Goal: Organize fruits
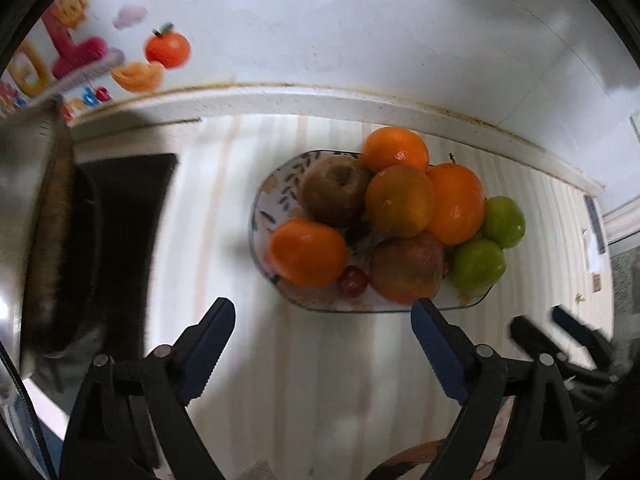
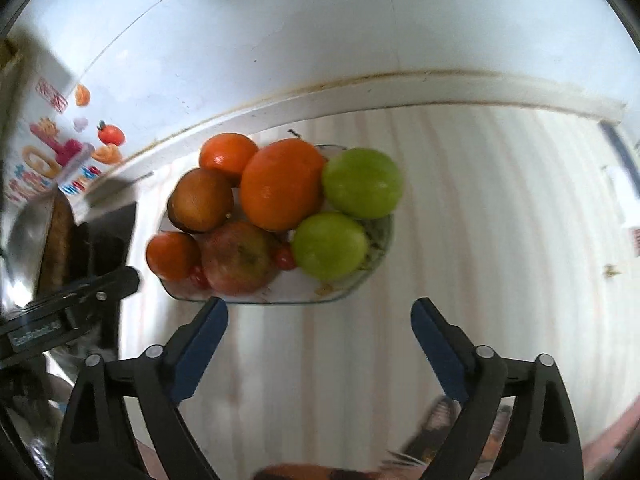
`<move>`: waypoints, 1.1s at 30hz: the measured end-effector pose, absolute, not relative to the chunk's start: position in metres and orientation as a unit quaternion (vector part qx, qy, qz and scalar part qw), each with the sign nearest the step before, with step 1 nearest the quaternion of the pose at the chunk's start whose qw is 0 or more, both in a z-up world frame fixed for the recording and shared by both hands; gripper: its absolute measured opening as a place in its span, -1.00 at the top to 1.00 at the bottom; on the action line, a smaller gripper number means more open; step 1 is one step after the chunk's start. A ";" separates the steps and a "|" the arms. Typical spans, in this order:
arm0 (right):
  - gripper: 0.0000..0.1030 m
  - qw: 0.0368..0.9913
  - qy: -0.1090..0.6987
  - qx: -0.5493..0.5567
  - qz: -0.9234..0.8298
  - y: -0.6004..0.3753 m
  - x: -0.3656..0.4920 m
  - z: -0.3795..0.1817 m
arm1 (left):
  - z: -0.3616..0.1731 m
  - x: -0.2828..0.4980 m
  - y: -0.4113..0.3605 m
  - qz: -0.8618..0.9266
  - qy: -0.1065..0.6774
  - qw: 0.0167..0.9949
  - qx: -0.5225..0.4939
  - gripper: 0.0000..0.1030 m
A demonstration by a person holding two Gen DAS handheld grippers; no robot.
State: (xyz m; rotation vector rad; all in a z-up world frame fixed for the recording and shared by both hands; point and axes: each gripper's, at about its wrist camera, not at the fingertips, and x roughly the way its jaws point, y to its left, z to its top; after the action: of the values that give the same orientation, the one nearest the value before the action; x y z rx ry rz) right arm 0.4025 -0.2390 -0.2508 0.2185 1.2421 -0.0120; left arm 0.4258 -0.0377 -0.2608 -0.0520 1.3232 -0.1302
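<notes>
A patterned oval plate [image 1: 272,196] [image 2: 376,256] on the striped counter holds a pile of fruit: several oranges [image 1: 308,253] [image 2: 282,184], two reddish apples [image 1: 406,270] [image 2: 236,258], two green apples [image 1: 478,264] [image 2: 362,182] and small red grapes [image 1: 353,281] [image 2: 285,258]. My left gripper [image 1: 323,312] is open and empty just in front of the plate. My right gripper [image 2: 319,311] is open and empty at the plate's near edge; it also shows at the right of the left wrist view [image 1: 560,324].
A steel pot [image 1: 32,216] [image 2: 24,240] sits on a black hob [image 1: 132,208] at the left. A white wall with fruit stickers [image 1: 166,49] runs behind the counter. A woven basket rim [image 1: 412,456] lies near the bottom edge.
</notes>
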 end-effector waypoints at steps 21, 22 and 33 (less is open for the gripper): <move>-0.92 0.861 0.506 0.052 -0.005 -0.219 0.298 -0.115 | -0.143 0.302 -0.026 -0.031 0.518 0.855 -0.022 -0.77; -0.92 0.864 0.501 0.052 -0.006 -0.217 0.290 -0.108 | -0.137 0.295 -0.024 -0.032 0.511 0.859 -0.021 -0.77; -0.92 0.894 0.445 0.043 -0.028 -0.195 0.163 -0.028 | -0.063 0.188 -0.007 -0.058 0.443 0.895 -0.003 -0.77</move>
State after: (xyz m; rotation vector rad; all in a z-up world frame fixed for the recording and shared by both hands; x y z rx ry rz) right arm 0.1634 -0.1954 -0.0277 0.0901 0.9220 -0.0583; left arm 0.1880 -0.0066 -0.0628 -0.0054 0.9185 -0.1205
